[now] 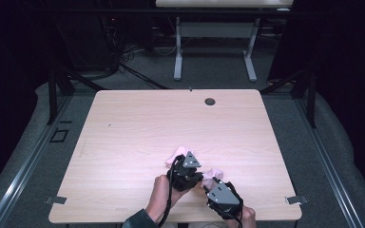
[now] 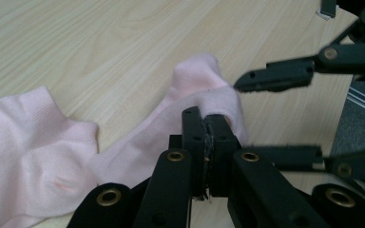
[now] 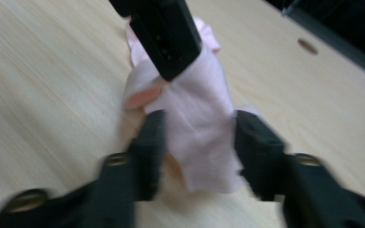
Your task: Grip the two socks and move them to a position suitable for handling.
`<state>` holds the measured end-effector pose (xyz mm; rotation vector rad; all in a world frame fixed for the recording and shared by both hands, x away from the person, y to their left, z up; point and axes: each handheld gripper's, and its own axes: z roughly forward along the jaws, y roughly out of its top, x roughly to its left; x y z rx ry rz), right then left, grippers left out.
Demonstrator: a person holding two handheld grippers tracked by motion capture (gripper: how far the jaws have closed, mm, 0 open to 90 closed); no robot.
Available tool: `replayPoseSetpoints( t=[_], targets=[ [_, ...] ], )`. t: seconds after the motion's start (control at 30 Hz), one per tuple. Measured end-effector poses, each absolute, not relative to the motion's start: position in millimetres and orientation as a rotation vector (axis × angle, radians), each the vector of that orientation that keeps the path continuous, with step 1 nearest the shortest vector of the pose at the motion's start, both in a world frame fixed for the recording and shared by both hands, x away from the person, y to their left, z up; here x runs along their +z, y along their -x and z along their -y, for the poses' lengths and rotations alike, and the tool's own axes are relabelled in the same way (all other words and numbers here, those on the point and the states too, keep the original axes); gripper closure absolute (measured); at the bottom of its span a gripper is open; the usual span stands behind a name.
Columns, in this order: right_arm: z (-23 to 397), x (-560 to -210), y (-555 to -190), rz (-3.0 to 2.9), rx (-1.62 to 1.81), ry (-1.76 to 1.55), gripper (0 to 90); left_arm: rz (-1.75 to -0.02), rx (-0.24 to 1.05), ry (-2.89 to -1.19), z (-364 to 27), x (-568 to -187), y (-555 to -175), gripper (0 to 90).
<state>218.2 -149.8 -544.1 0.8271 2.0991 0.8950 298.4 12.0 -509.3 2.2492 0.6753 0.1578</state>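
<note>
Now | pink sock (image 2: 138,147) pinched in left hand-held gripper (image 2: 204,118) | right hand-held gripper (image 3: 197,137) straddles it

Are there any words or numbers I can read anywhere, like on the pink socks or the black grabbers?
None: no word, number or brand can be read.
Pink socks: plain fabric, no print seen.
Left gripper and right gripper: plain black, no lettering.
Table: a tiny pale mark near the front edge in the high view, too small to read.
</note>
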Motion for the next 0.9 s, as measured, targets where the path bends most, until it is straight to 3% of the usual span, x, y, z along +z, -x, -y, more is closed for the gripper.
replayPoseSetpoints(
  t=[0.07,0.17,0.4,0.43,0.5,0.6,0.67,0.77,0.9],
  targets=[
    [151.7,-540.3,-217.6,-2.083,0.915,-0.814,78.4,-0.674,0.155,-2.250,-13.1,-509.0,-297.2,89.2],
    [156.8,-533.2,-219.9,-2.115,0.959,-0.829,89.7,-0.660,0.153,-2.252,-16.0,-508.9,-296.4,88.9],
    [171.2,-516.0,-226.9,-2.150,1.091,-0.893,89.8,-0.671,0.152,-2.243,-23.2,-509.1,-296.1,88.8],
    [171.9,-514.4,-226.0,-2.154,1.108,-0.891,84.7,-0.674,0.153,-2.245,-24.0,-508.3,-296.4,88.7],
    [170.1,-514.3,-223.8,-2.162,1.115,-0.899,60.4,-0.699,0.153,-2.231,-24.0,-506.5,-296.8,88.8],
    [160.5,-524.7,-218.8,-2.200,1.090,-0.853,32.7,-0.703,0.140,-2.228,-24.4,-503.9,-297.9,88.8],
    [151.7,-533.7,-217.1,-2.214,1.037,-0.826,26.9,-0.710,0.137,-2.219,-24.4,-503.2,-298.4,88.8],
    [140.6,-544.0,-218.3,-2.182,0.937,-0.790,34.1,-0.713,0.118,-2.210,-25.1,-502.4,-297.8,88.8],
    [140.9,-546.1,-223.4,-2.110,0.896,-0.803,62.4,-0.707,0.110,-2.206,-27.6,-501.5,-296.8,88.8]
  ],
)
